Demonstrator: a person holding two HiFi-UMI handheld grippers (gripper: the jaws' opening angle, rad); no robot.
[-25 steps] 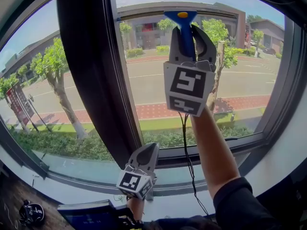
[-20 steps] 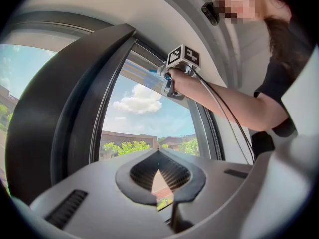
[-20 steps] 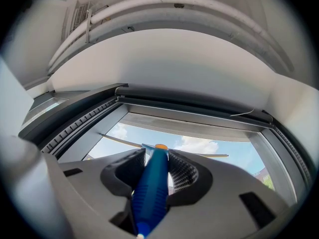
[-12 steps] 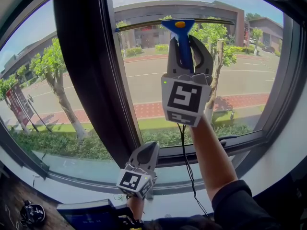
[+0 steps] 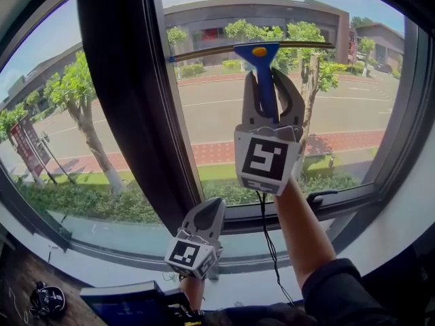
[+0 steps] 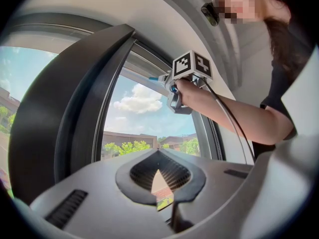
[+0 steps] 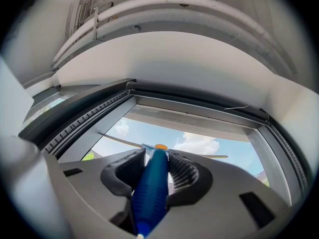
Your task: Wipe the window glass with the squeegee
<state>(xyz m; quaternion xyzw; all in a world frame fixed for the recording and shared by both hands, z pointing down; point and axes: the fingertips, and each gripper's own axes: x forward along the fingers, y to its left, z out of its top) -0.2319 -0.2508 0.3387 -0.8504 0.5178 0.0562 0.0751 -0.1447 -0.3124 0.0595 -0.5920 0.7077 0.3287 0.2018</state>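
Right gripper [image 5: 270, 81] clamps the squeegee [image 5: 257, 51], blade on the glass [image 5: 217, 124] beside a dark post [image 5: 126, 94]; left gripper [image 5: 213, 208], jaws together, hangs low.

Street outside, clutter below.
Tree [image 5: 76, 90] left, building [image 5: 204, 15] top centre, road [image 5: 212, 117] mid-frame, dark object [image 5: 44, 301] lower left.

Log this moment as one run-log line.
right tongs: shut on blue-handled squeegee | squeegee blade: across clear window glass, upper pane | left tongs: shut, empty, held low
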